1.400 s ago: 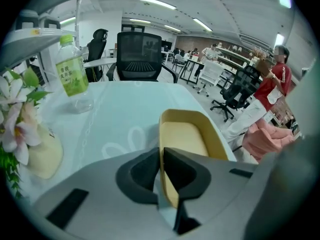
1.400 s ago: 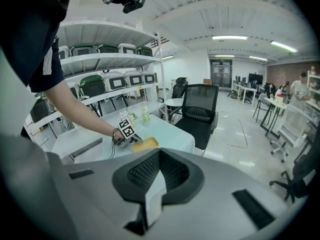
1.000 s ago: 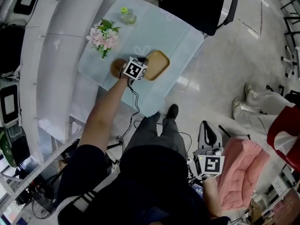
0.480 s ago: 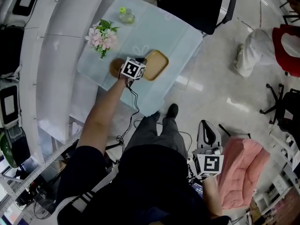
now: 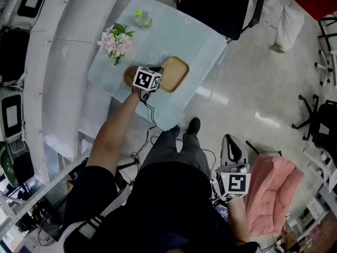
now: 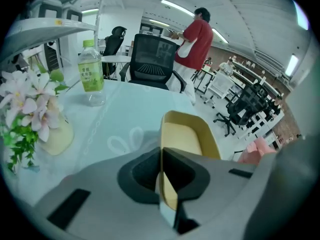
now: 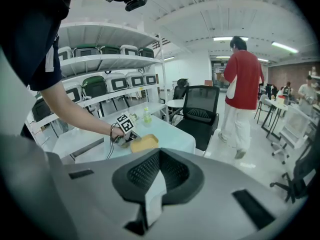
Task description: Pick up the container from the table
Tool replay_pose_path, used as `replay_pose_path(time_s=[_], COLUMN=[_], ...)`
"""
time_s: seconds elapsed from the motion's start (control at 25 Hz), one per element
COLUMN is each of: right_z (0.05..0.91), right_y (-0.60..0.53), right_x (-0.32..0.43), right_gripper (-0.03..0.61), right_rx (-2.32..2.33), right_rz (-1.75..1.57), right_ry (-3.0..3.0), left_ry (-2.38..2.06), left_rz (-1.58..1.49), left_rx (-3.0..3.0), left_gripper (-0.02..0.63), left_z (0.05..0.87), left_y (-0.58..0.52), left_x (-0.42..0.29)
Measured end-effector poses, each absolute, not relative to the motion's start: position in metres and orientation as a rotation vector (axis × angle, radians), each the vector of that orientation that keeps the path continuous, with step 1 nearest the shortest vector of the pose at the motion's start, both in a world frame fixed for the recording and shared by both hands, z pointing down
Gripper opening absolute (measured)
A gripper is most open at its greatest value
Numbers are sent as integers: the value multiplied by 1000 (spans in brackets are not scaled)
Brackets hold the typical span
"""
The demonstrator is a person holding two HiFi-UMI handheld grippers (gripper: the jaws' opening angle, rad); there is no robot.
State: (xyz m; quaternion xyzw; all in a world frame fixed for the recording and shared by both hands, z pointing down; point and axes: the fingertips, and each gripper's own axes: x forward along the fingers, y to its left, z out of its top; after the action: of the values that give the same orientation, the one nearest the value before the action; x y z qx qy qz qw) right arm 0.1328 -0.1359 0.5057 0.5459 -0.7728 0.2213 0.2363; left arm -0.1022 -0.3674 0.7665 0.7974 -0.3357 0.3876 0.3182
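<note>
A: Item 1, left gripper [image 6: 161, 156]: jaws narrow, clamped on the near wall of the yellow container [image 6: 187, 134]; a thin upright rim suits a pinch. Location: mid-table [image 5: 202, 44], near the flowers [image 5: 117, 40].

B: Item 2, right gripper [image 7: 159, 159]: jaws together, empty, parked low; 1 hand likely suffices. Its view shows the whole reach. Only the left gripper view shows the pinch.

The bench [image 5: 184, 33] and container [image 5: 175, 74] are shared by all views: seen steeply from overhead in the head view, closely in the left gripper view, distantly in the right gripper view.
</note>
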Motion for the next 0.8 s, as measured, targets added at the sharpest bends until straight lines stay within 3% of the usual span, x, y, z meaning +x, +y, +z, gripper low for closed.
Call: replay_pose_path(time_s=[0.8], right_z=[487], right_y=[-117], right_x=[136], right_gripper=[1], right_rx=[1499], right_rz=[546], right_ry=[-2155], left_ry=[-897], left_rz=[900], left_rx=[2146], left_gripper=[17], left_z=[652], left_y=[-338], left_x=[-87])
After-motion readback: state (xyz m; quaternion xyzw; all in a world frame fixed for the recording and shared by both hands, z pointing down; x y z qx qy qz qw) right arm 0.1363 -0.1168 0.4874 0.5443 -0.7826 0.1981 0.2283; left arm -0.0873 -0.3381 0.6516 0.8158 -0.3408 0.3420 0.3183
